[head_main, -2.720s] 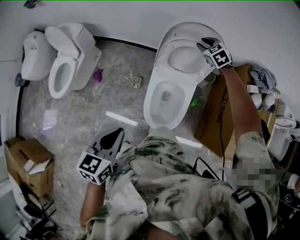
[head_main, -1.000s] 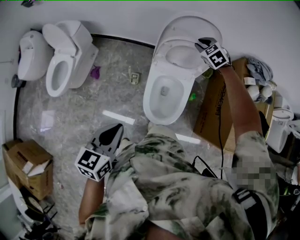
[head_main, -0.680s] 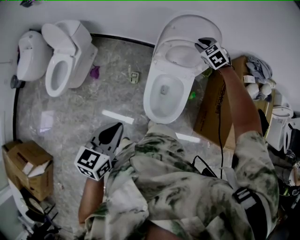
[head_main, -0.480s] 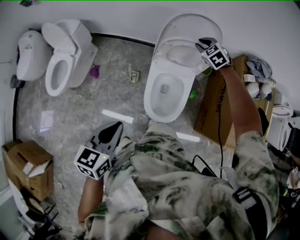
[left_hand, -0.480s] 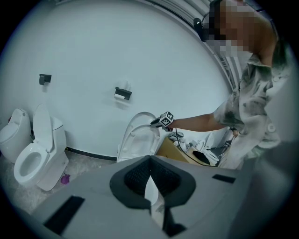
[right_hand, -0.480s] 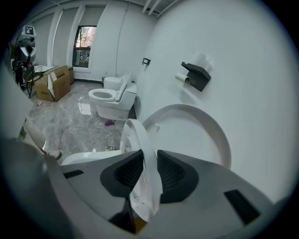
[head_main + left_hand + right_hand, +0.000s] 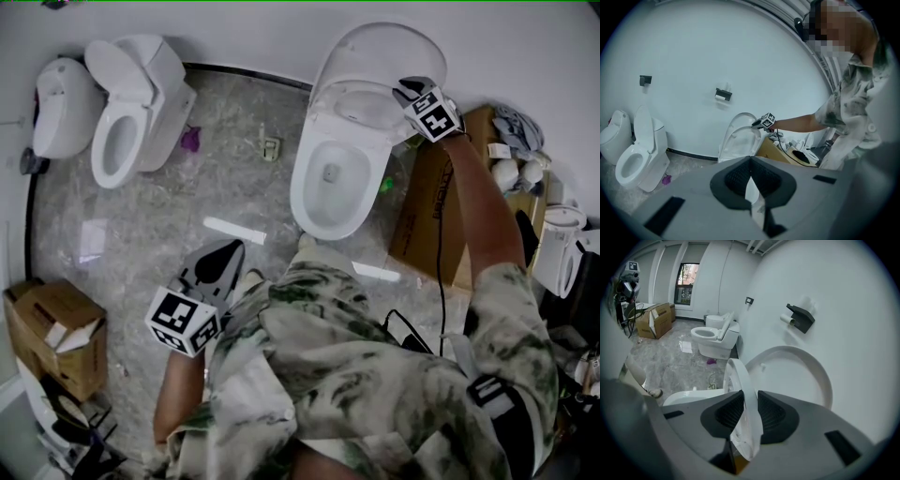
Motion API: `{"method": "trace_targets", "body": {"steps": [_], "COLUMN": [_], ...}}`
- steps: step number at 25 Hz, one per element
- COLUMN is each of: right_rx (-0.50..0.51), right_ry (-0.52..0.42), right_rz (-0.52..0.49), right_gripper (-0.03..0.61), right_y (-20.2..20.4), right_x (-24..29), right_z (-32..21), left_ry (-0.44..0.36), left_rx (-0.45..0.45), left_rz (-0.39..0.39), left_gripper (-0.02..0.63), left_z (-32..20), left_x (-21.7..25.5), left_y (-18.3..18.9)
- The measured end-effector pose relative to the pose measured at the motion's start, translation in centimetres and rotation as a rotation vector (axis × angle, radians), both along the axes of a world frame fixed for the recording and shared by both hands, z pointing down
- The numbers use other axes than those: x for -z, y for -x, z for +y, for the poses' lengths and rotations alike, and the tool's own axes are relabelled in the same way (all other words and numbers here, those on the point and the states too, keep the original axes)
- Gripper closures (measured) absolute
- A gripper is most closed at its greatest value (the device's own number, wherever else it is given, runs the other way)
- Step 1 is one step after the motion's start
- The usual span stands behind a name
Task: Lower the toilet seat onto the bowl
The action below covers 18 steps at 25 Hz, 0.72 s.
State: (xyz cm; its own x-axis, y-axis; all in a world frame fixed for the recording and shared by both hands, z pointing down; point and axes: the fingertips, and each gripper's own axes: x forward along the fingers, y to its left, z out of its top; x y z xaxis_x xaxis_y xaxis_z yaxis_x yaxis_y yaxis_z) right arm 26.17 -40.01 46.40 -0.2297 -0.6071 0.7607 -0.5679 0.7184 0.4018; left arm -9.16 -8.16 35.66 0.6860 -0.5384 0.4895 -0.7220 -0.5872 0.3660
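Moved: toilet seat [image 7: 360,103] has tipped further from lid [image 7: 386,49], towards bowl [image 7: 330,199]
Right tongs [image 7: 410,90]: clamped on seat rim
Left tongs [image 7: 221,263]: together, empty

The person's right arm [image 7: 480,202] is reaching forward, its right gripper [image 7: 409,88] clamping the toilet seat [image 7: 742,385] between both pads. The left gripper [image 7: 223,259] is hanging low beside the torso [image 7: 375,375] (jaws closed, empty), angling slightly downward.
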Motion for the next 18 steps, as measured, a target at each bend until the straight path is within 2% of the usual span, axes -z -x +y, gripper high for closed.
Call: {"method": "trace_targets", "body": {"steps": [10,18], "right_rx": [0.009,0.021], "right_ry": [-0.002,-0.003], "right_rz": [0.03,0.042], "right_gripper": [0.466,0.466], "right_y": [1.2,1.9], "right_x": [-0.3,-0.5], "right_z": [2.3,4.1], "left_ry": [0.005,0.007], "left_rx": [-0.001,-0.018], "left_rz": [0.0,0.002], "left_gripper": [0.592,0.592], "left_z": [1.7,2.8], "left_x": [-0.1,0.0], "left_y": [1.9,2.0]}}
